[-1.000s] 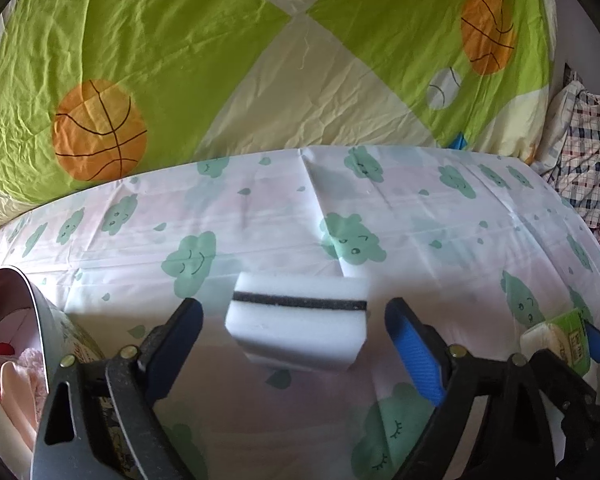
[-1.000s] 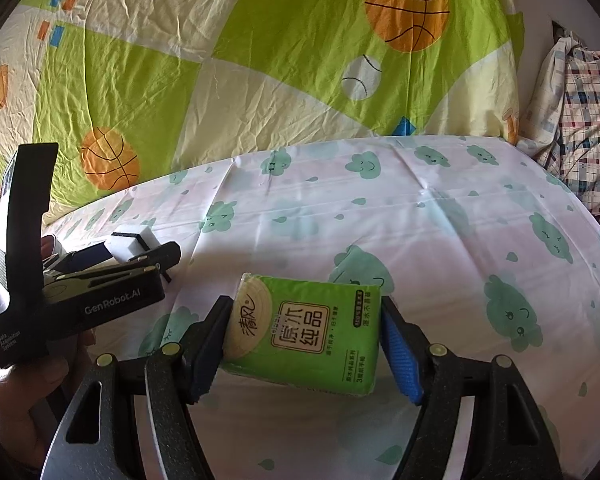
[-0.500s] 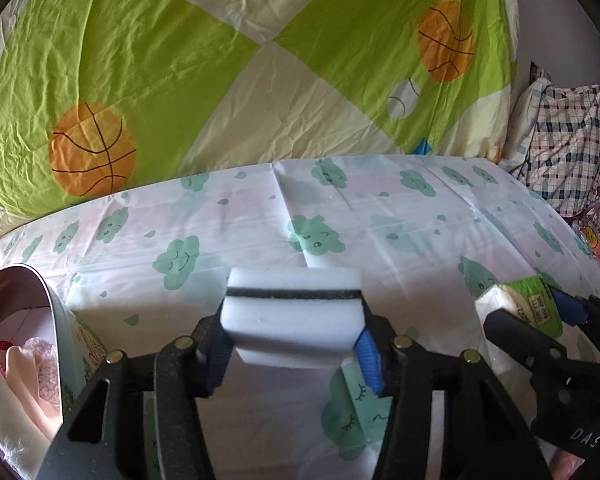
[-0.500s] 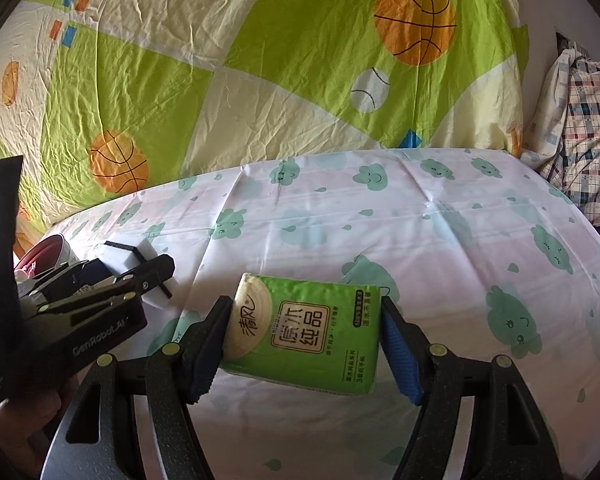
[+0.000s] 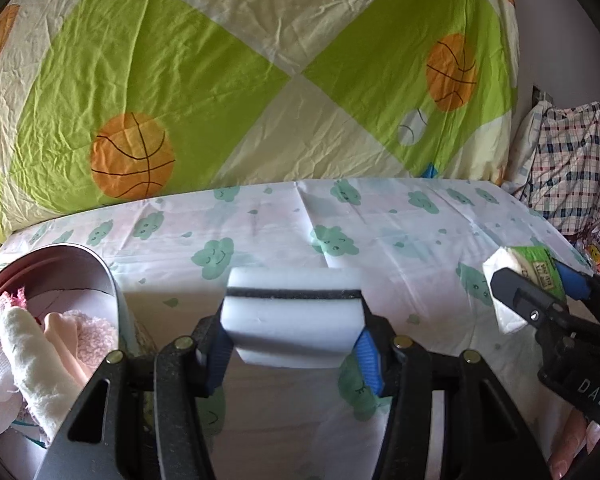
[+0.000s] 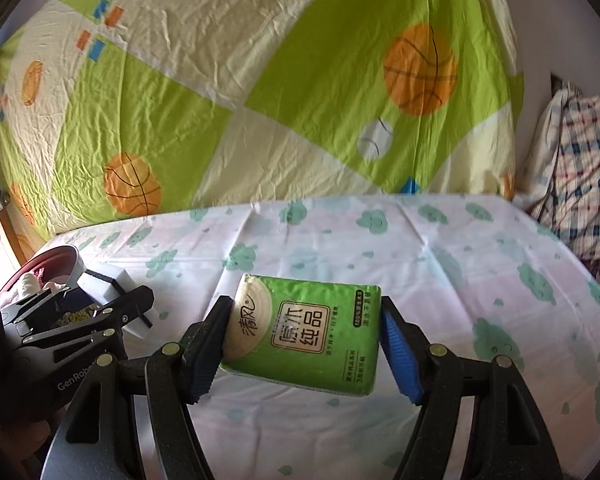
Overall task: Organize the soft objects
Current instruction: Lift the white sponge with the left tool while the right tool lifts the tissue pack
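My left gripper (image 5: 292, 344) is shut on a white sponge with a black stripe (image 5: 294, 316) and holds it above the cloud-print sheet. The sponge also shows in the right wrist view (image 6: 112, 280). My right gripper (image 6: 304, 340) is shut on a green tissue pack (image 6: 306, 332), held off the sheet; it also shows at the right in the left wrist view (image 5: 528, 276). A round tin (image 5: 100, 268) with pink and white cloths (image 5: 40, 344) stands at the lower left, just left of my left gripper.
A cloud-print sheet (image 6: 420, 248) covers the bed. A green and cream quilt with basketballs (image 5: 260, 80) rises behind it. A plaid cloth bundle (image 6: 580, 168) lies at the far right. The tin also shows at the left in the right wrist view (image 6: 60, 256).
My left gripper closed on the white sponge and lifted it off the sheet. My right gripper kept its hold on the tissue pack and both views tilted up slightly.
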`<state>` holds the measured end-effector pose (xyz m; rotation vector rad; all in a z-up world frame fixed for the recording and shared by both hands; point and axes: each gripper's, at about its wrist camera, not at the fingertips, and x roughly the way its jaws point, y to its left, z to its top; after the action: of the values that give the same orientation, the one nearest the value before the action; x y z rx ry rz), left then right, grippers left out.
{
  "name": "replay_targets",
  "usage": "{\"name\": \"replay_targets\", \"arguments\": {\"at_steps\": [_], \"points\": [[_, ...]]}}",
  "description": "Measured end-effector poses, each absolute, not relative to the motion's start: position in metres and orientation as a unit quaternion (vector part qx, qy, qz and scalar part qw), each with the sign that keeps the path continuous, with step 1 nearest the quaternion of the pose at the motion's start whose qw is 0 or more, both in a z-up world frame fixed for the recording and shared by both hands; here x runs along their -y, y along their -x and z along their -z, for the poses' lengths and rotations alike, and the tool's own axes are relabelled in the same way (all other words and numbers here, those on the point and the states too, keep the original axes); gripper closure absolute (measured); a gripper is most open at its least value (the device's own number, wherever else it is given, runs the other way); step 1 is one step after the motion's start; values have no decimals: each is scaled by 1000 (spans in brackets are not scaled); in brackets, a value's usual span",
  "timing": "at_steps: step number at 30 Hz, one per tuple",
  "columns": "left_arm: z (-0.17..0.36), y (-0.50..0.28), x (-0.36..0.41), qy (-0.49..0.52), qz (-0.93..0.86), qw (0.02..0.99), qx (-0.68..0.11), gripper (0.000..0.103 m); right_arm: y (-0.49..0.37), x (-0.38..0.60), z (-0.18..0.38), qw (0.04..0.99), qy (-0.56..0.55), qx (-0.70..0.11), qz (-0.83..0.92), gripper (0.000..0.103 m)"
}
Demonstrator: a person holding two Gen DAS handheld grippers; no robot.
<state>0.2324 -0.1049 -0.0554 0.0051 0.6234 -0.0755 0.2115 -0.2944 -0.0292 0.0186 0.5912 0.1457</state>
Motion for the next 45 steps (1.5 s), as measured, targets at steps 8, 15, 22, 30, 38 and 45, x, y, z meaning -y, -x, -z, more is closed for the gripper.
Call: {"name": "replay_targets", "arguments": {"at_steps": [8,15,22,30,38,45], "points": [[48,-201,88,23,22,963,-266,50,-203,301,21,962,-28,-260,-72,30],[41,-182,83,21,24,970,-239,50,-197,302,18,967,-31,-244,-65,30],[41,-176,72,38,24,970,-238,50,-183,292,12,977,0,-206,-58,30],[41,-167,58,55,18,970,-234,50,-171,288,7,983,11,-176,-46,30],[39,-161,53,51,18,972,-229,50,-163,285,6,984,2,-174,-43,30],[39,-155,51,47,17,974,-223,50,-158,277,5,984,9,-171,-51,30]]}}
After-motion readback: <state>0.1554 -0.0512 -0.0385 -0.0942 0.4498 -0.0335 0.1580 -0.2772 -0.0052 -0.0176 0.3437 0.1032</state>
